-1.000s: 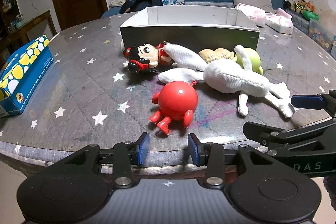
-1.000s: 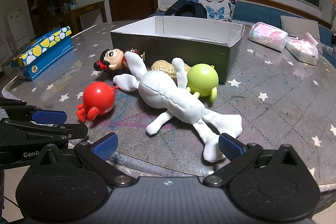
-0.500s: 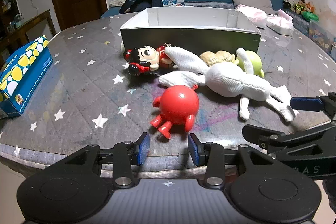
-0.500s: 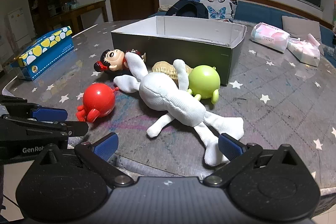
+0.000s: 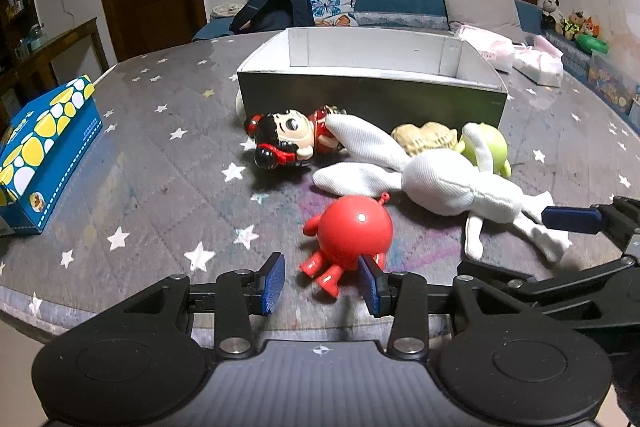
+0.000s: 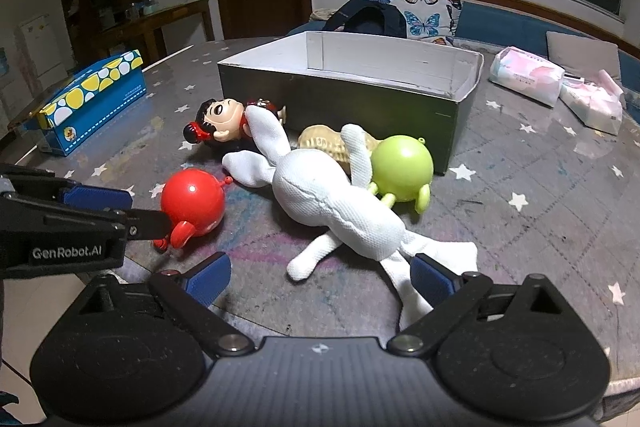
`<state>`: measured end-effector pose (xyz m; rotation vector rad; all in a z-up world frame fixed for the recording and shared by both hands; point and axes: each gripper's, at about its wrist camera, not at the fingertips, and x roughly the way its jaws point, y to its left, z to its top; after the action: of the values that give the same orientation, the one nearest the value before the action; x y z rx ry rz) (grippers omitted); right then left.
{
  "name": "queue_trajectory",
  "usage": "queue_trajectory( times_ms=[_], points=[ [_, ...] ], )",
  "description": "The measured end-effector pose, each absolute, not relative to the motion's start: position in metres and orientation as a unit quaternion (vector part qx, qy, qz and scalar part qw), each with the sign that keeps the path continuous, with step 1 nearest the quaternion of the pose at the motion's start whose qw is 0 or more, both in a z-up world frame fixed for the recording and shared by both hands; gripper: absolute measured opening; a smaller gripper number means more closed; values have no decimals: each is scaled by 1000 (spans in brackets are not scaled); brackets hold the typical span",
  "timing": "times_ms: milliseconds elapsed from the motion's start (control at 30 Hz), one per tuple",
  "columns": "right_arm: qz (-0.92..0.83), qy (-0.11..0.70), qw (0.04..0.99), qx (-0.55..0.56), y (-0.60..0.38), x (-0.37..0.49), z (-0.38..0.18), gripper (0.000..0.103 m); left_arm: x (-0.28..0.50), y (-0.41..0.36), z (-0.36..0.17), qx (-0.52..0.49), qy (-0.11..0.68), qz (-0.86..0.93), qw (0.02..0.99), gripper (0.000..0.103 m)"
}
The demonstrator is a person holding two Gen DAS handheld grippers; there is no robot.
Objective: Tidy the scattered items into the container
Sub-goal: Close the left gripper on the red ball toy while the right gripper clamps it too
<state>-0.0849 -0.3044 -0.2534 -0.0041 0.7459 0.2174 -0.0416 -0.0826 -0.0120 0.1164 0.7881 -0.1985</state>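
Over the last second the left gripper (image 5: 322,281) has moved in from the worktop's near edge, so its narrowly parted fingers now flank the red pig toy's (image 5: 354,231) feet without clamping. The right gripper (image 6: 320,277) hangs wide apart over the white plush's (image 6: 340,211) legs. All toys lie outside the box (image 5: 372,99), so the first pick looks imminent.

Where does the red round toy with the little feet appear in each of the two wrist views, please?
Left wrist view: the red round toy sits low in the centre, just ahead of the left gripper, between its open fingers.
Right wrist view: the toy lies at the left, beside the left gripper's fingertip.
Shared landmark: the open box behind the toys on the table.
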Motion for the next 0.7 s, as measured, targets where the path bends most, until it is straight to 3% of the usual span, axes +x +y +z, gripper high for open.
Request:
queue_trajectory(
  times_ms=[700],
  points=[
    [193,347,917,-32,-269,-70,-245,95,-26,-65,6,14,391,-139,910,43]
  ],
)
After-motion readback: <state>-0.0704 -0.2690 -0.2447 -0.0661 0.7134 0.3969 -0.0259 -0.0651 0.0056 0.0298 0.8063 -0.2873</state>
